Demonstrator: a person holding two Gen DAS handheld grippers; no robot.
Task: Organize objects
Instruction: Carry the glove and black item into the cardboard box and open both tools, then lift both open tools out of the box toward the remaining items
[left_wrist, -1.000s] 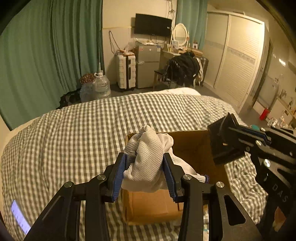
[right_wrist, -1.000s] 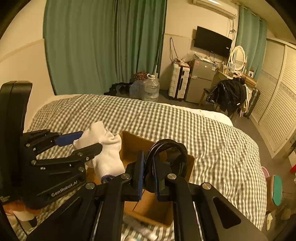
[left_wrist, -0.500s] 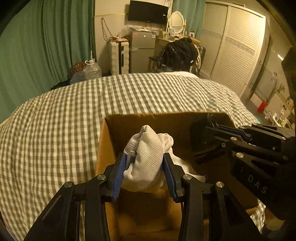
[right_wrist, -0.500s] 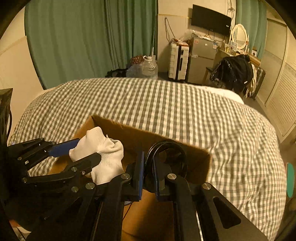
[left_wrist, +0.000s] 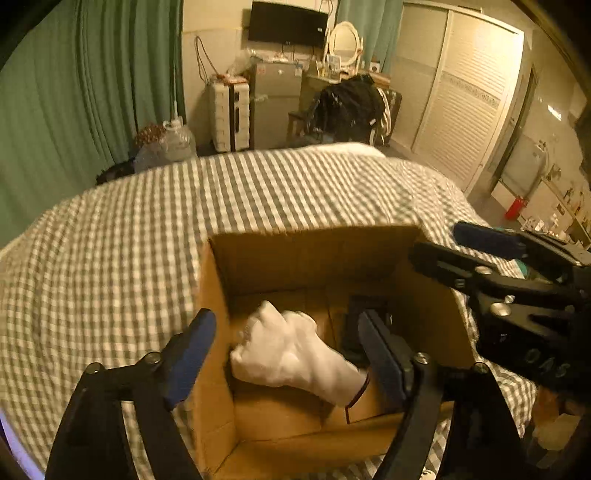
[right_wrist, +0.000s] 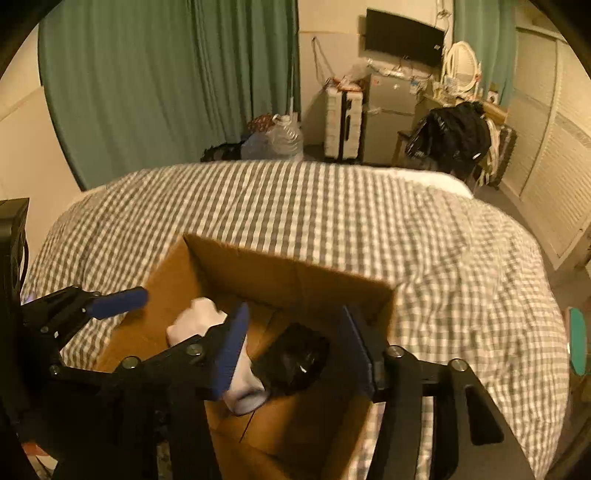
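Cardboard filled the middle of both views: an open brown cardboard box (left_wrist: 218, 332) sat on the grey-and-white checked bedspread (left_wrist: 110, 258), and I had both grippers hovering over its mouth. On my left side, the left gripper (left_wrist: 286, 347) showed its blue-padded fingers (left_wrist: 190, 347) spread wide apart, clamped on nothing. Right below that gap, a bundled white knit cloth (left_wrist: 291, 354) lay on the box floor, toward the box's left wall, touching neither pad. From the right wrist view the same cloth (right_wrist: 195, 321) showed beside a black rounded object (right_wrist: 295, 358) resting on the floor of the box, the two just about touching. I could not make out what that dark thing was; it was blurred. The right gripper (right_wrist: 295, 347) stood open too, fingers well apart above the dark object and gripping nothing. Beyond the bed I could see green curtains (right_wrist: 166, 81) and a white suitcase (left_wrist: 229, 114) by the far wall.
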